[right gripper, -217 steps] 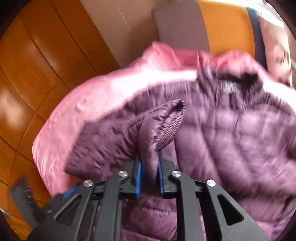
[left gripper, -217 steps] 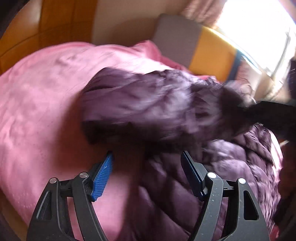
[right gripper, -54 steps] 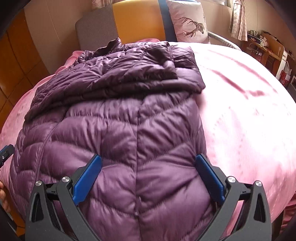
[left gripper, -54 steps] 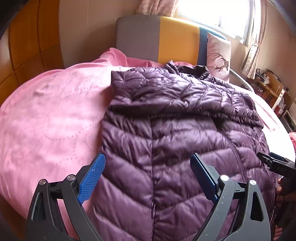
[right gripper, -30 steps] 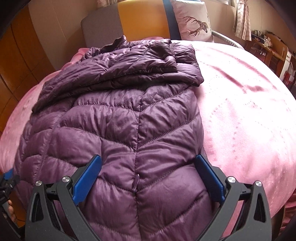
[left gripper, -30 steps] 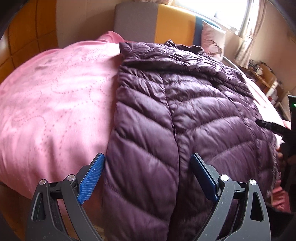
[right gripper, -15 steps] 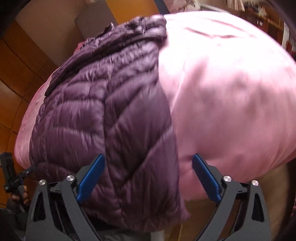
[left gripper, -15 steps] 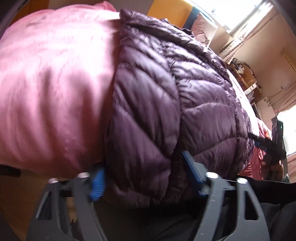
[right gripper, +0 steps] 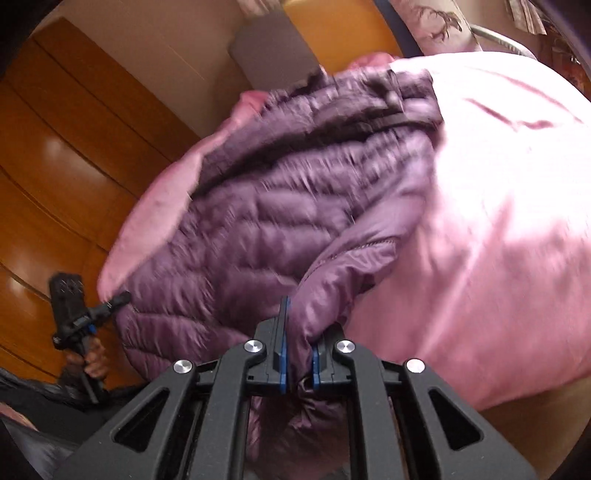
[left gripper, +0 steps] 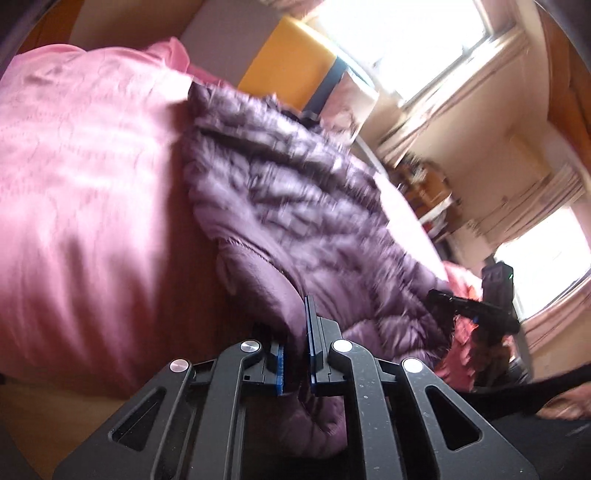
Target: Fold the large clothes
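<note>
1. I have the hem of the purple quilted jacket [left gripper: 295, 206] pinched at both bottom corners: my left gripper [left gripper: 294, 363] is clamped on the corner at the jacket's left edge, and my right gripper [right gripper: 297, 363] is clamped on the corner at its right edge, fabric bunched between the blue pads of each.

2. The jacket lies lengthwise on the pink bedspread [left gripper: 81, 177], collar toward the yellow and grey headboard [left gripper: 280, 59], with its sleeves folded across the upper body. Its hem end is at the near edge of the bed, lifted in my grip.

3. I judge the step in hand to be the bottom-to-top fold: hem gathered, not yet carried over.

4. The next move, as I see it, calls for raising both corners together at equal height and carrying them toward the collar, keeping the hem taut between my hands so the puffy fill does not sag or twist.

5. Edges: the bed drops off just under my grippers, so slack fabric could slide down off the side.

6. Room: open bedspread lies on both sides of the jacket. A deer-print pillow [right gripper: 432, 22] stands near the headboard, beyond the collar, and wooden wall panels [right gripper: 55, 166] stand off to the left, apart from my path.
</note>
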Motion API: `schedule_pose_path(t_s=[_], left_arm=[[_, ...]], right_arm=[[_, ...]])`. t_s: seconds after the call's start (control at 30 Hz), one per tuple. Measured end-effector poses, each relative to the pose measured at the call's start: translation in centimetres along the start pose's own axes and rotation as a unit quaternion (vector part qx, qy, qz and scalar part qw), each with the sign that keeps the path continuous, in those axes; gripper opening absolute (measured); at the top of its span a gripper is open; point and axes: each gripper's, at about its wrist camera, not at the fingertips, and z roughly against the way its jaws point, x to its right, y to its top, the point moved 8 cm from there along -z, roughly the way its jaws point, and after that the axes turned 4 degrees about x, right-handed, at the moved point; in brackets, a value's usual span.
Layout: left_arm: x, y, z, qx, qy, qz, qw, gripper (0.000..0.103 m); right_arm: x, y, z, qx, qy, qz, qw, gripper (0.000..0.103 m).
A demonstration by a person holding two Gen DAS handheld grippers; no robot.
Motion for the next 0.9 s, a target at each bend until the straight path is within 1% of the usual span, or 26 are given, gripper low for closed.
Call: schedule_pose_path(t_s=[0.07,0.17,0.27,0.33,0.37,0.43,0.5,0.6,0.67,0.7,0.73,0.77,0.8,0.83,0.87,0.9], left_arm=[[0.4,1.8,0.1,0.017,-0.018,0.013,0.9996,0.008],[0.6,4.7,0.3,0.039,-0.040,0.031,0.9980,0.008],[0.4,7.4,-0.5,0.049,-0.052,0.053,0.9960,0.008],[-0.3,9.3,-1.5,0.054,-0.043,0.066,0.9954,0.008],[-0.8,10.1,-2.2,0.055,-0.042,0.079,0.9944,0.008],[-1.9,11.6,-3.3,0.057,-0.046,0.114,0.9908,0.008],[-3.4,13.1,-4.6,0.062,-0.040,0.148,0.9862,0.008],[-4.6,14.4,-6.2,0.055,-0.026,0.168,0.9840,0.011],[-5.1,15.2,-6.9,0.051,-0.008,0.162,0.9855,0.019],[-5.4,15.5,-7.1,0.049,-0.001,0.160,0.9859,0.021],[-5.7,15.9,-7.3,0.048,0.005,0.161,0.9858,0.027],[-6.0,16.1,-7.2,0.049,0.007,0.164,0.9851,0.034],[-6.3,16.3,-7.0,0.053,0.007,0.170,0.9840,0.039],[-6.8,16.7,-6.5,0.065,0.004,0.181,0.9814,0.054],[-7.3,16.9,-6.1,0.074,0.002,0.187,0.9796,0.068],[-7.7,17.1,-5.7,0.084,-0.002,0.197,0.9769,0.073]], right_arm=[[-0.2,2.1,0.5,0.029,0.023,-0.020,0.999,0.008],[0.4,5.2,0.6,0.058,0.044,-0.054,0.996,0.008],[1.5,8.3,0.2,0.084,0.052,-0.082,0.992,0.008],[2.4,10.1,-0.8,0.090,0.048,-0.097,0.990,0.008],[2.8,11.0,-1.3,0.090,0.045,-0.105,0.989,0.008],[3.8,12.5,-2.5,0.090,0.043,-0.123,0.987,0.008],[4.7,13.8,-3.7,0.087,0.034,-0.128,0.987,0.008],[5.8,15.3,-5.1,0.078,0.024,-0.134,0.988,0.010],[6.5,16.1,-6.3,0.073,0.014,-0.137,0.988,0.012],[6.8,16.4,-6.8,0.070,0.011,-0.138,0.988,0.014],[7.2,16.9,-7.3,0.065,0.007,-0.141,0.988,0.017],[7.5,17.1,-7.7,0.063,0.004,-0.144,0.988,0.019],[7.8,17.5,-8.1,0.062,0.003,-0.147,0.987,0.022],[8.0,17.7,-8.3,0.062,0.005,-0.150,0.987,0.026],[8.2,18.0,-8.6,0.063,0.012,-0.157,0.986,0.036],[8.3,18.3,-8.6,0.066,0.021,-0.163,0.984,0.048]])
